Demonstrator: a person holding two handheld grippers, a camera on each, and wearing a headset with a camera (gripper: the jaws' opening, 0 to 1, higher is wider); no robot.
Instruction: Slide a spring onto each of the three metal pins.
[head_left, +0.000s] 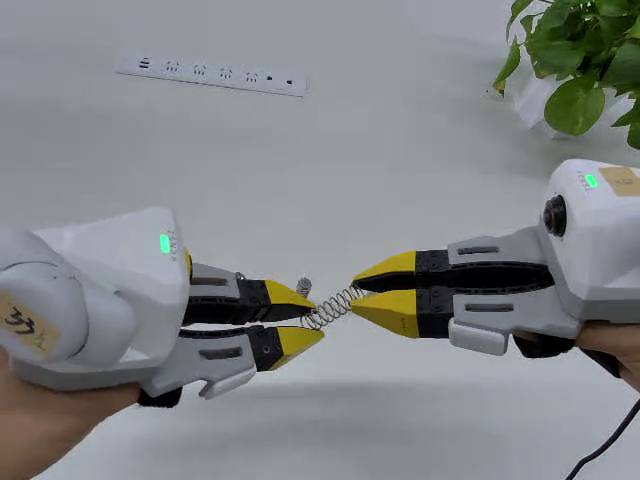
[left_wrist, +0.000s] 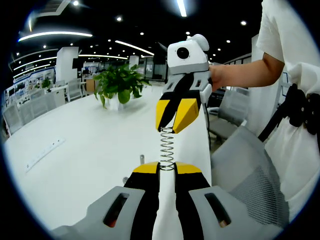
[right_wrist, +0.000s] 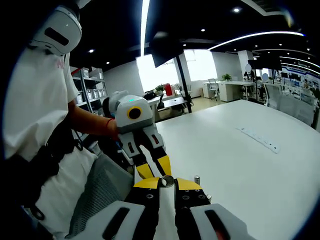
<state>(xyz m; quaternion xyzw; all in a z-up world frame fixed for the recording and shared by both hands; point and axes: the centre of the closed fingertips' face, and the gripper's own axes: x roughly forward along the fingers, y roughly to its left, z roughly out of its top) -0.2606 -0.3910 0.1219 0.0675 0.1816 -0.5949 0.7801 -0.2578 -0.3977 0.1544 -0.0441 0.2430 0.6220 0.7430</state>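
spring (head_left: 335, 306) hangs in the air between the two tools, above the white table (head_left: 380, 150). left tool (head_left: 306, 320) has its yellow tips closed to a narrow gap on one end of it. right tool (head_left: 362, 290) pinches the other end, tips almost together. the tools face each other tip to tip. a small metal pin (head_left: 304, 287) stands upright on the table just behind the left tool's tips. a power strip (head_left: 210, 73) lies far back, and a potted plant (head_left: 575, 60) sits at the right.
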